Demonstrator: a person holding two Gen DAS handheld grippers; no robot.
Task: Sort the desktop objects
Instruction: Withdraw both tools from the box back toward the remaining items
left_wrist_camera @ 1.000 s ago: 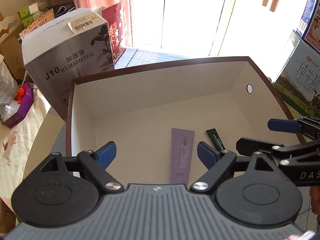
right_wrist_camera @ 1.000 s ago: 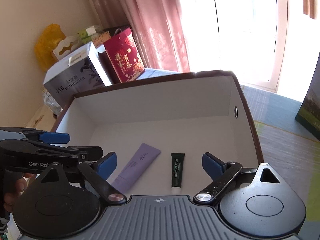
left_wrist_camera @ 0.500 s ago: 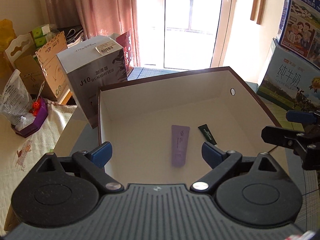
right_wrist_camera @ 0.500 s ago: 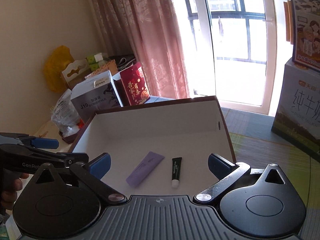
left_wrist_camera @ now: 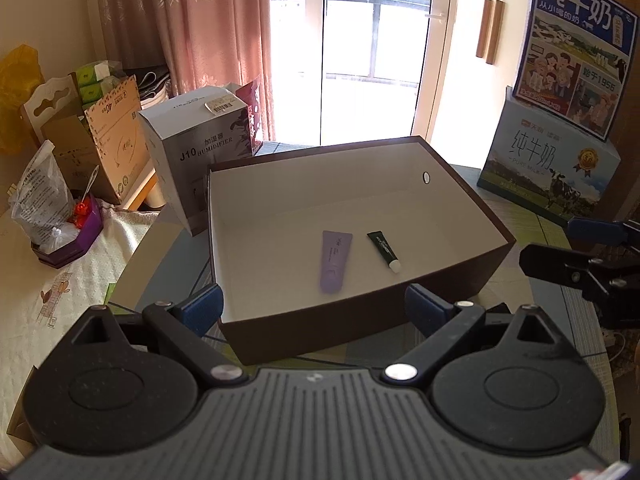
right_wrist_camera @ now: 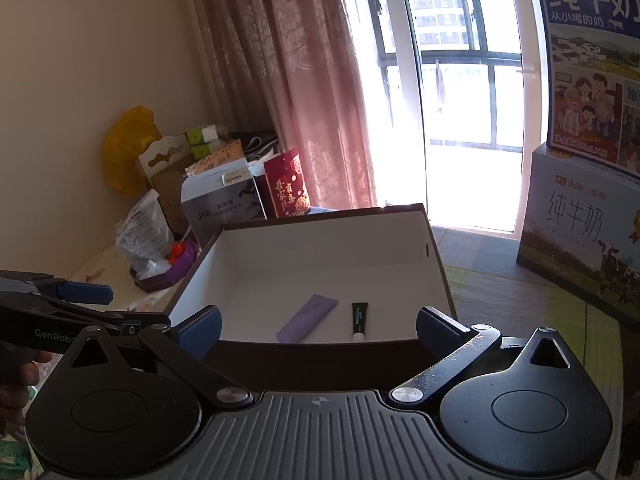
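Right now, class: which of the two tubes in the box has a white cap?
The small dark green tube; its white cap points toward the grippers. The larger purple tube beside it is purple throughout.

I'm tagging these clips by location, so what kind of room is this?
Probably a lived-in room of a home, used partly for storage: pink curtains hang beside a glass balcony door, and retail cartons stand around, such as a humidifier box and pure milk cartons.
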